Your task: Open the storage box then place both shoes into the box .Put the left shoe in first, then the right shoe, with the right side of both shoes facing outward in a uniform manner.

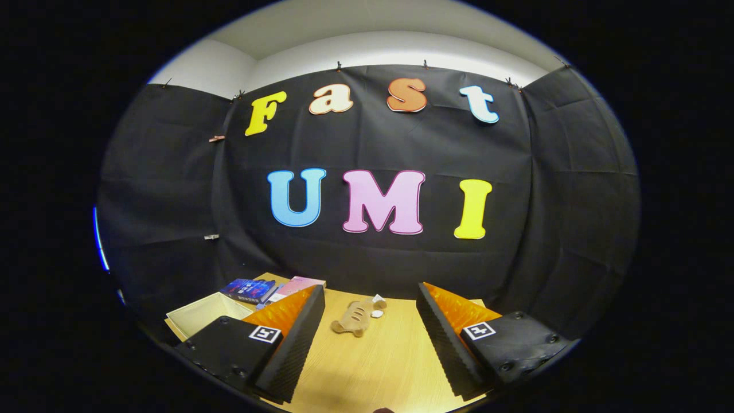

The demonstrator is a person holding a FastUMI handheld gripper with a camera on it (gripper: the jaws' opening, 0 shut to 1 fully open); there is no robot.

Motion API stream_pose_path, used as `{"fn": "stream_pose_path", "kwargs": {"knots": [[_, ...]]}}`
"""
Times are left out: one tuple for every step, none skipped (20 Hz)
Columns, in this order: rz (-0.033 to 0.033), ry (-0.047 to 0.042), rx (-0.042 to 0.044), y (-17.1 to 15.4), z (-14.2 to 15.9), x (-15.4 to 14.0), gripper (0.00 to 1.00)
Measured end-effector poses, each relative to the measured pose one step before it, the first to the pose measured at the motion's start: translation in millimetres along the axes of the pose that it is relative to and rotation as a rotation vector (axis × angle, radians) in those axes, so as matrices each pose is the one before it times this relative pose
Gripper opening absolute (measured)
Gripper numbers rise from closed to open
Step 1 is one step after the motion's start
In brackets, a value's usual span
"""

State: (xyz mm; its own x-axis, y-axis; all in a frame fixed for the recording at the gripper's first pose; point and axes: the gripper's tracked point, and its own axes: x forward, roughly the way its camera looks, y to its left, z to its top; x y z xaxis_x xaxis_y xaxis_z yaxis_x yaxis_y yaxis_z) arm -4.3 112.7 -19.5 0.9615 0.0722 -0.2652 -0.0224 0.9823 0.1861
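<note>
The storage box [198,314], cream and open-topped, sat on the wooden table [378,367] just beyond the left finger, with books [249,289] behind it. The gripper [370,301] hung released, fingers spread wide with nothing between them, and a plush toy [355,318] lay ahead of the gap.

black cloth wall [373,258] | wooden table [373,361] | white ceiling [395,43]
</note>
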Motion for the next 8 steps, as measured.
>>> {"fn": "stream_pose_path", "kwargs": {"knots": [[0.00889,0.00091,-0.00266,0.30,-2.38,2.88,0.99],[0.00561,-0.00260,-0.00025,-0.31,-1.07,4.41,0.99],[0.00142,-0.00405,-0.00634,0.32,-1.42,5.01,0.99],[0.00186,0.00504,-0.00800,-0.70,-4.12,5.37,0.99],[0.00910,0.00479,-0.00373,2.18,-4.12,3.52,0.99],[0.01999,0.01390,-0.00025,5.96,-3.31,4.90,0.99],[0.02283,0.01784,0.00313,4.75,-4.32,3.47,0.99],[0.01503,0.00624,-0.00031,3.88,-2.86,4.53,0.99]]}}
